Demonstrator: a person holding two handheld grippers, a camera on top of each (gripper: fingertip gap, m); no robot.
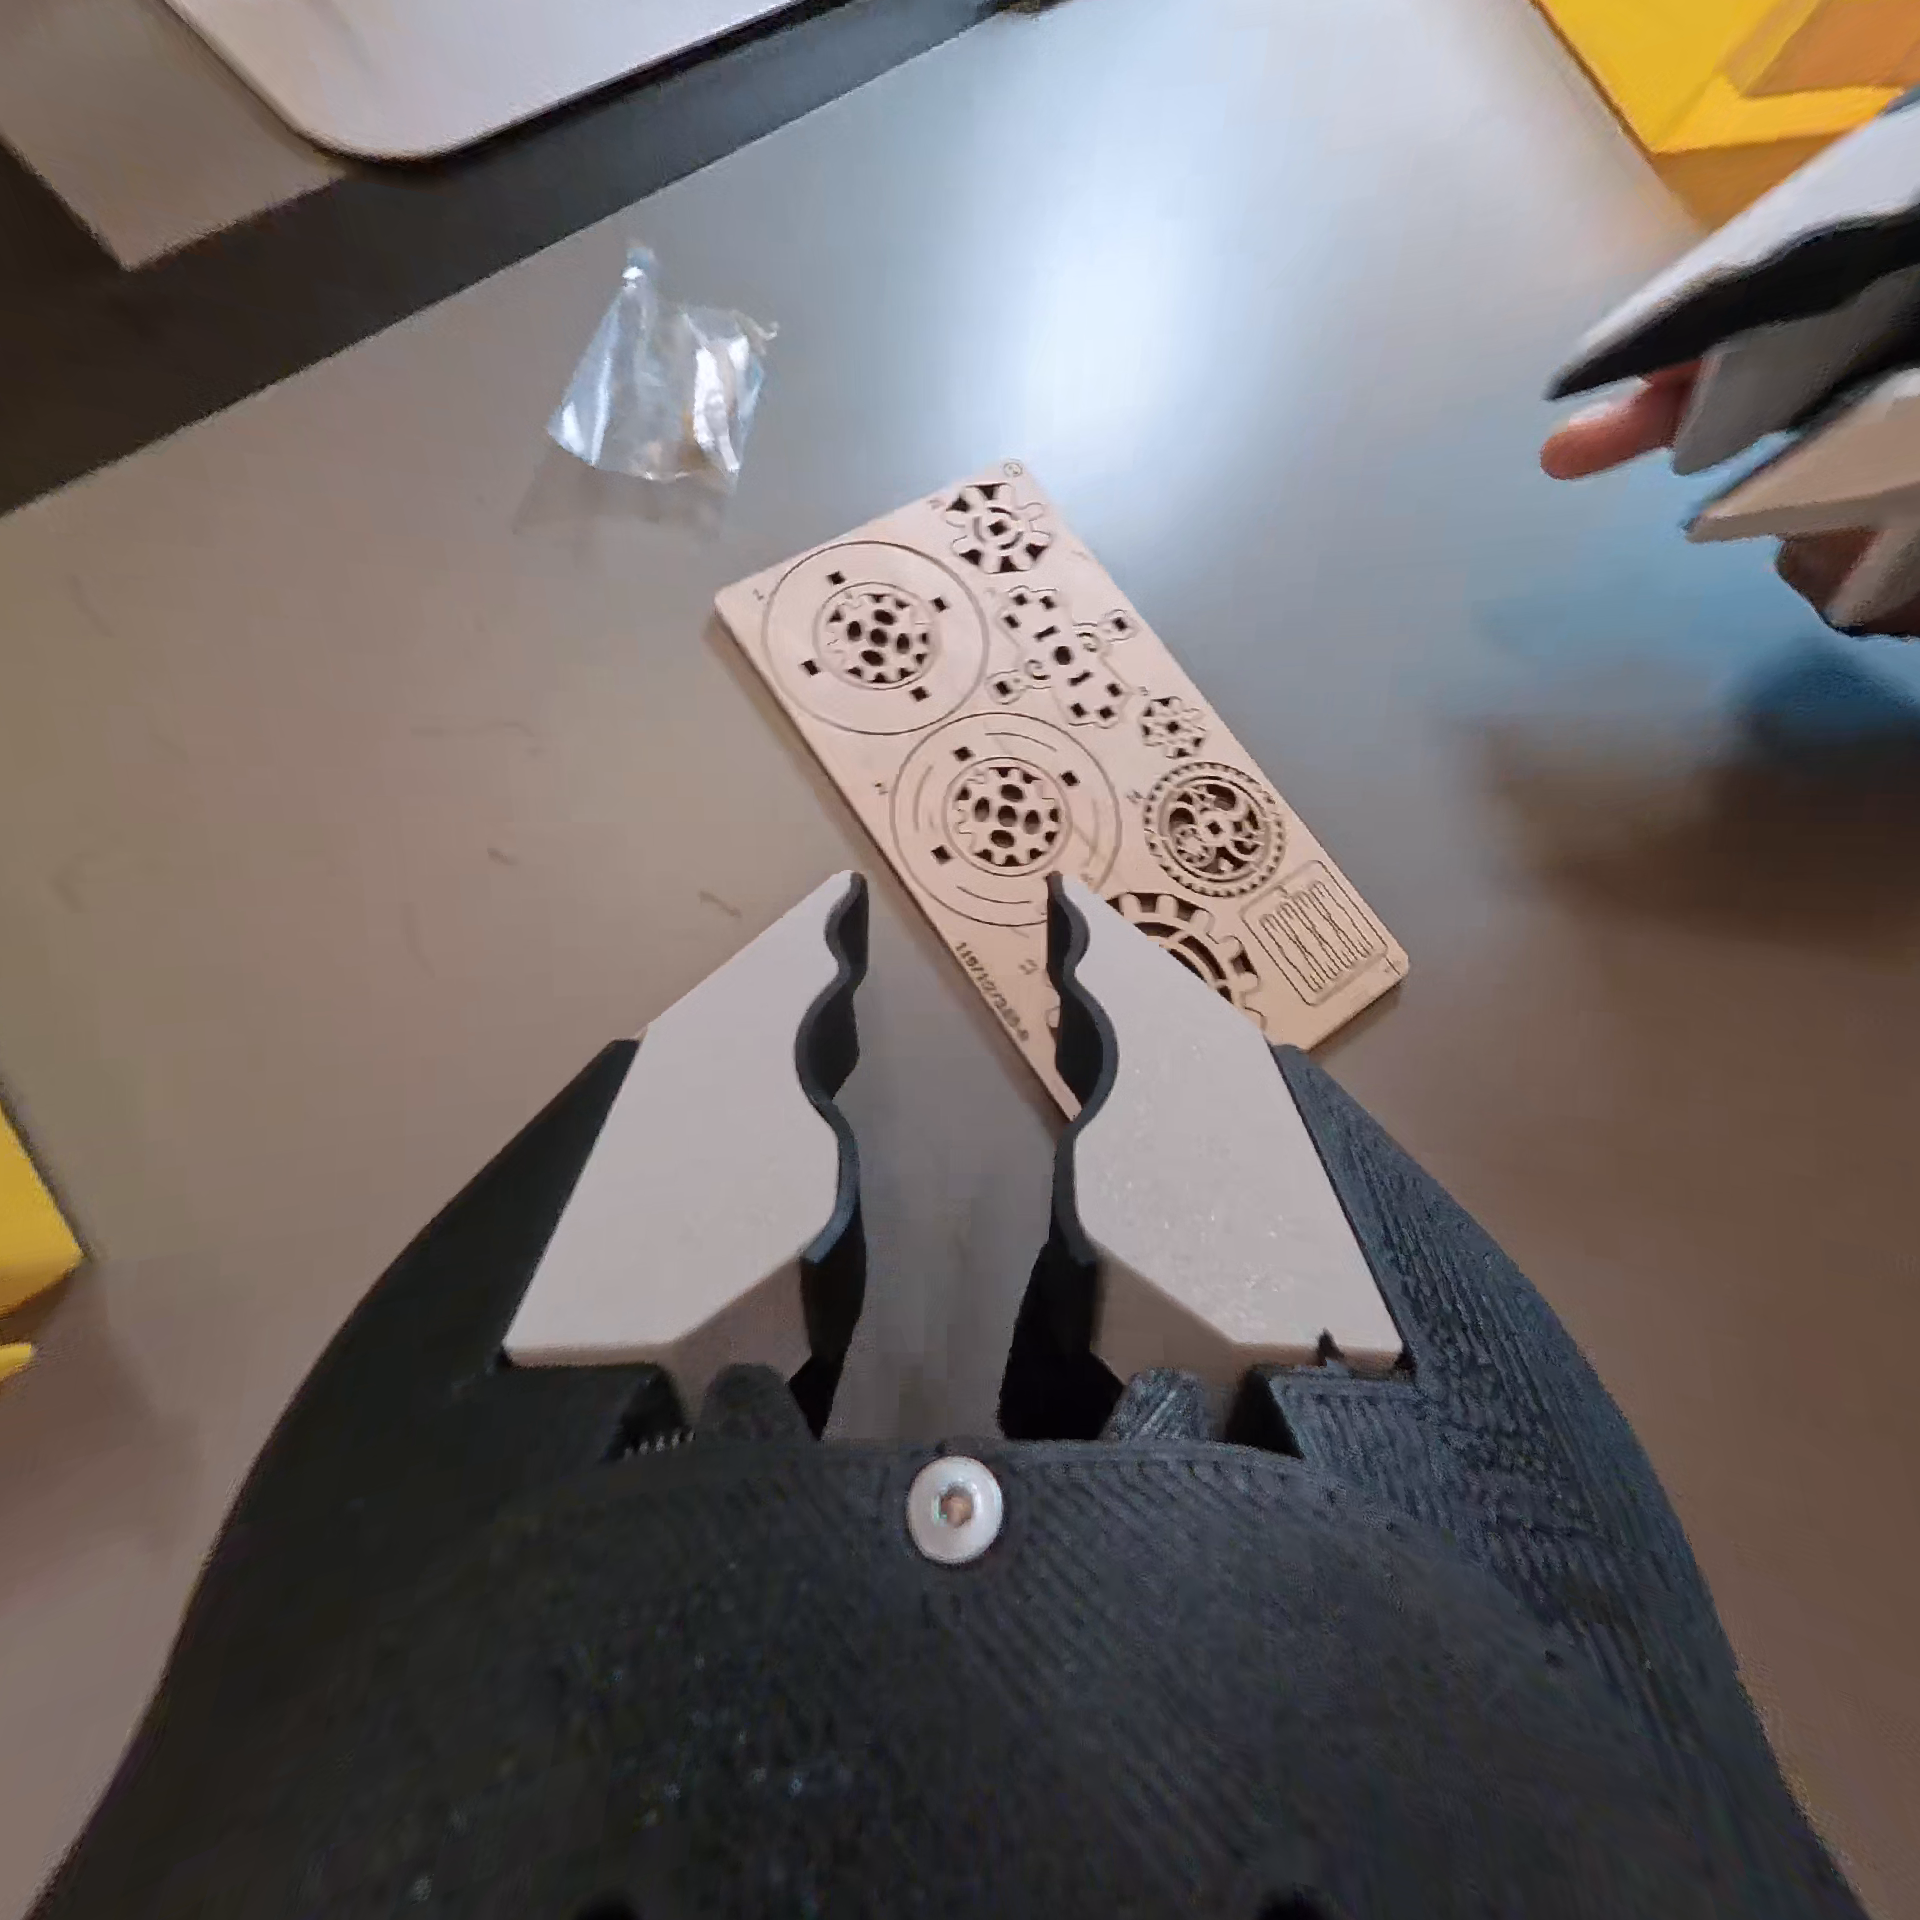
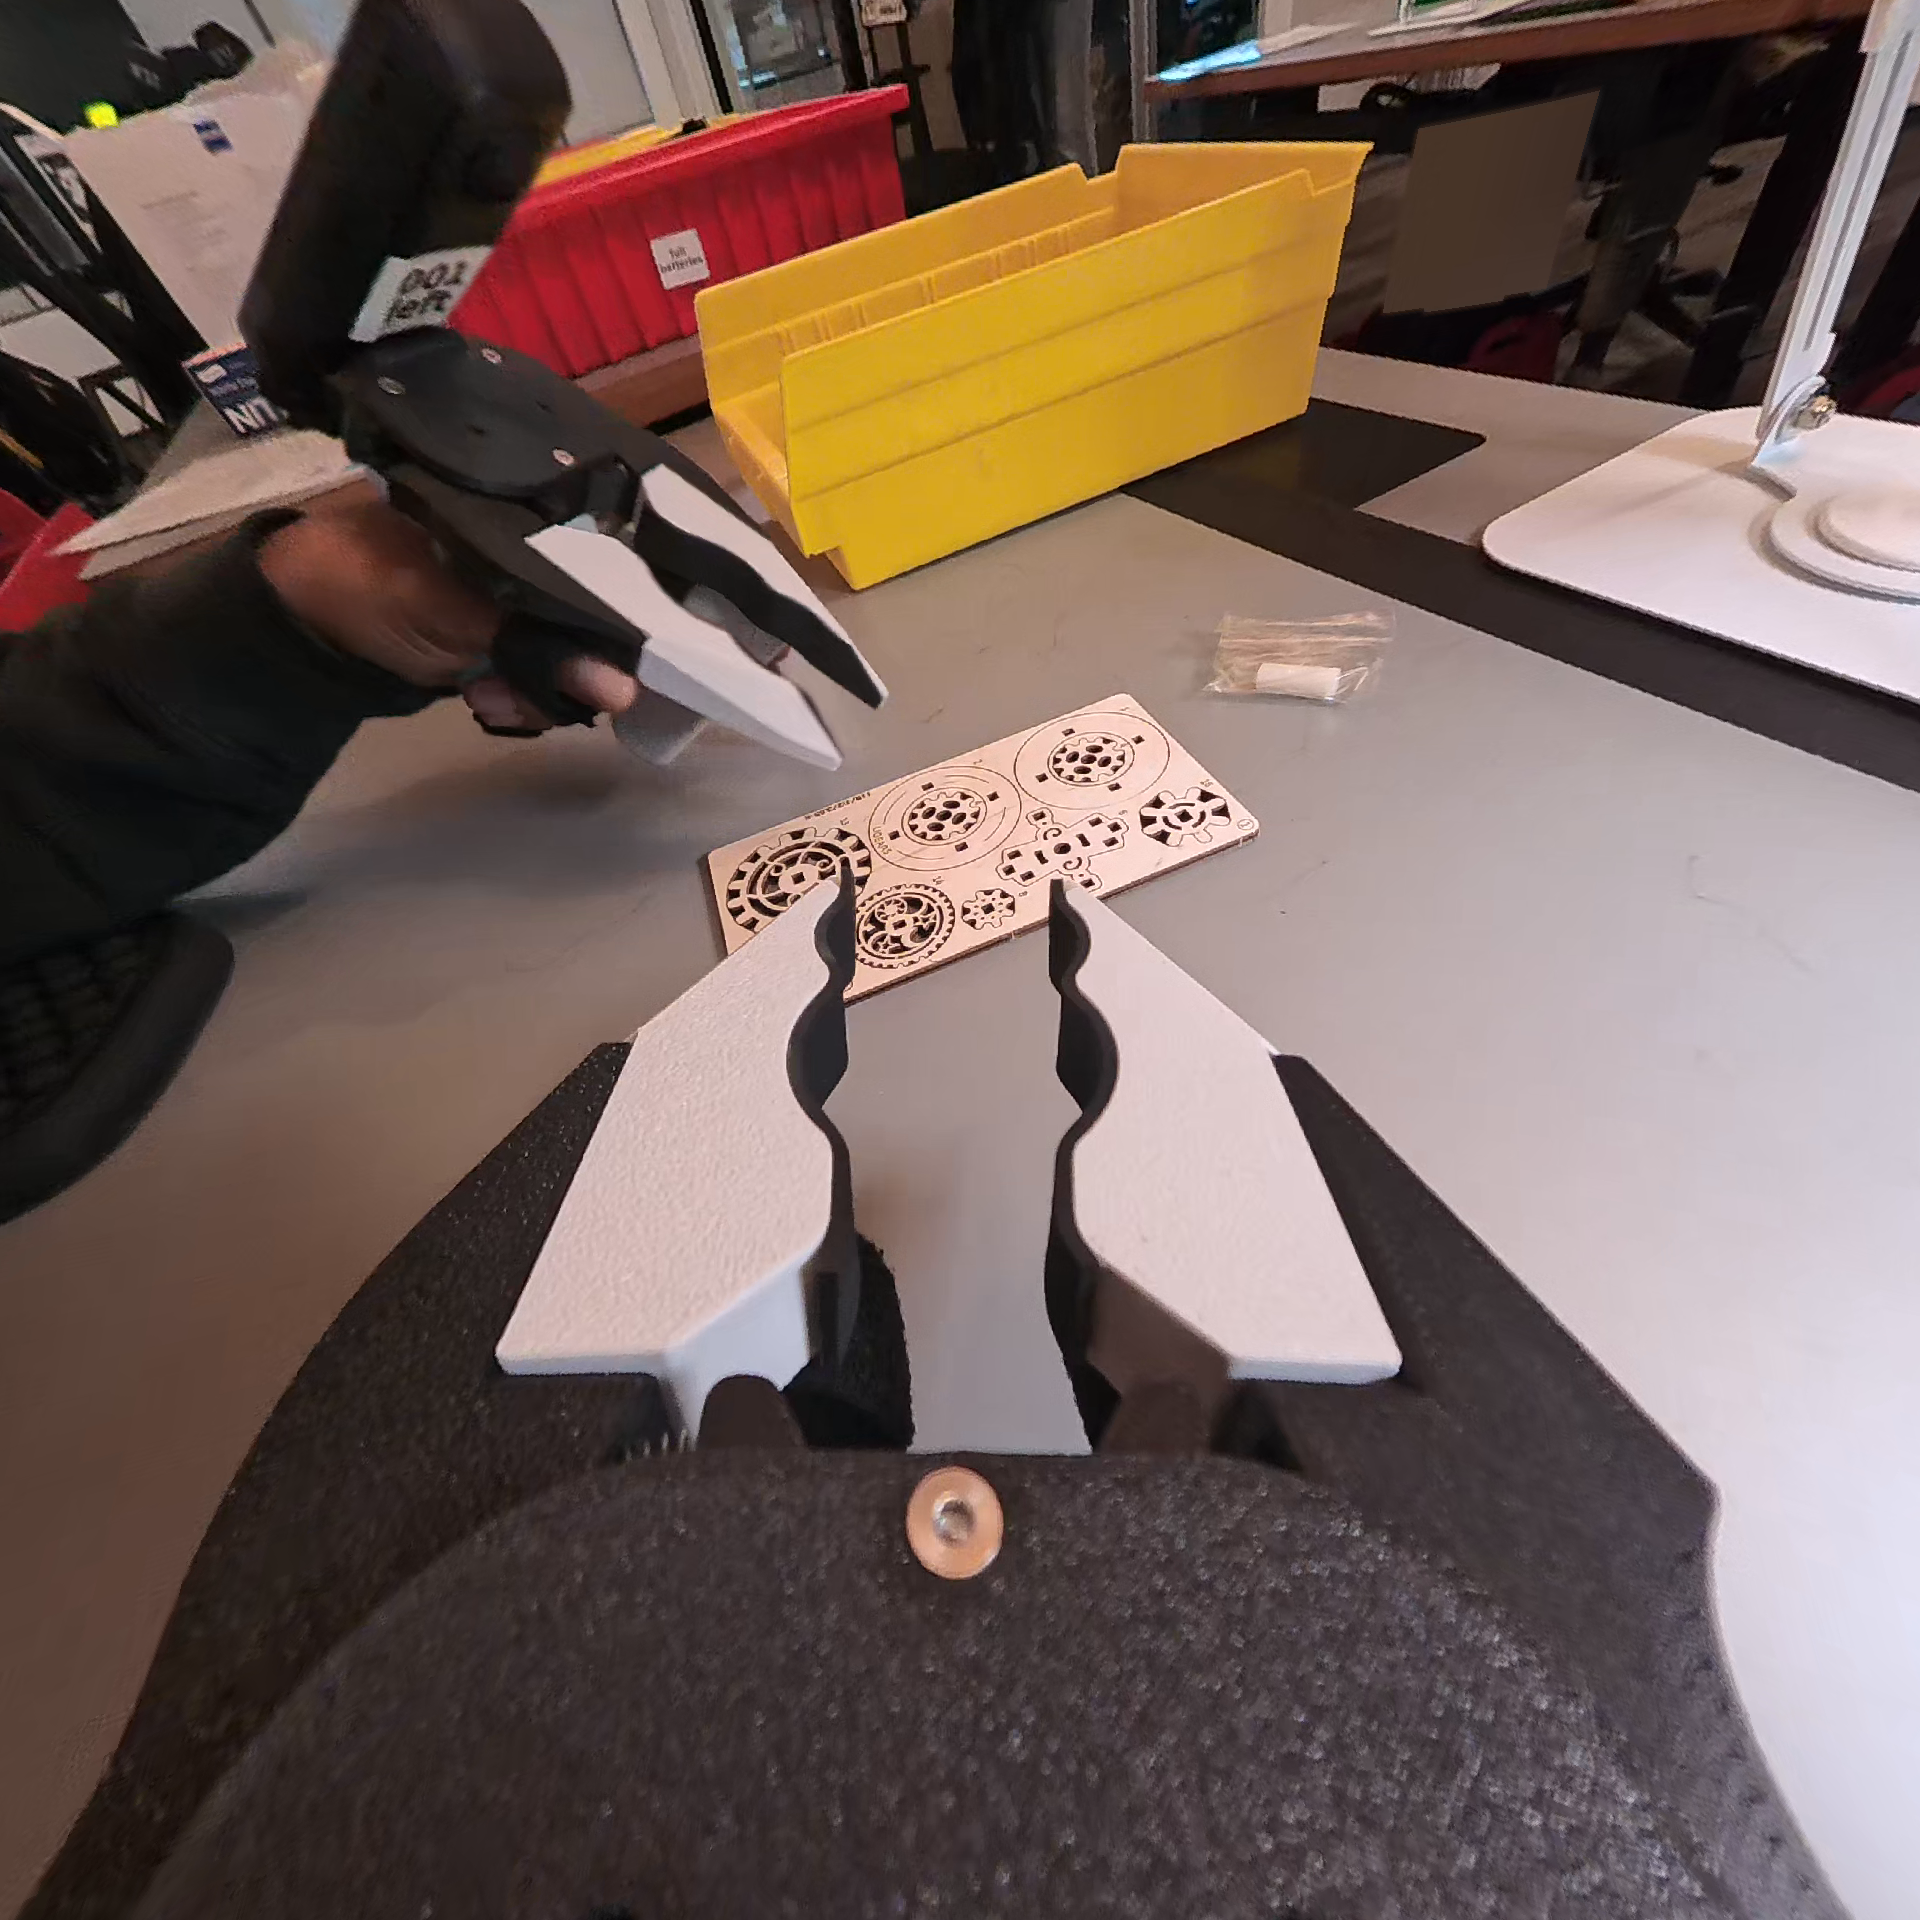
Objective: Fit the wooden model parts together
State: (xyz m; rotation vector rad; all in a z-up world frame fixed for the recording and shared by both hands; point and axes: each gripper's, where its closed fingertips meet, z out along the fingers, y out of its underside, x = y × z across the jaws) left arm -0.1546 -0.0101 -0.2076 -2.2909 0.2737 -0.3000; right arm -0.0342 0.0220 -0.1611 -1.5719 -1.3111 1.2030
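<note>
On the grey table (image 2: 1558, 1039) lies the wooden sheet (image 2: 997, 842) (yellow bin (image 2: 1039, 353) behind), both grippers' jaws apart.

- Wooden parts sheet (image 1: 1049, 748): near corner hidden behind the left hand-held gripper (image 1: 954, 904) in the left wrist view; in the right wrist view its near edge is covered by the right hand-held gripper (image 2: 948, 904). Engraved marks too small to tell.
- Right hand-held gripper in the left wrist view (image 1: 1704, 436): blurred, cut off by the right edge.
- Clear plastic bag (image 1: 665, 384): contents indistinct.
- Yellow bin (image 1: 1714, 73): cut off at the top corner.
- White stand base (image 2: 1714, 540): cut off by the right edge.
</note>
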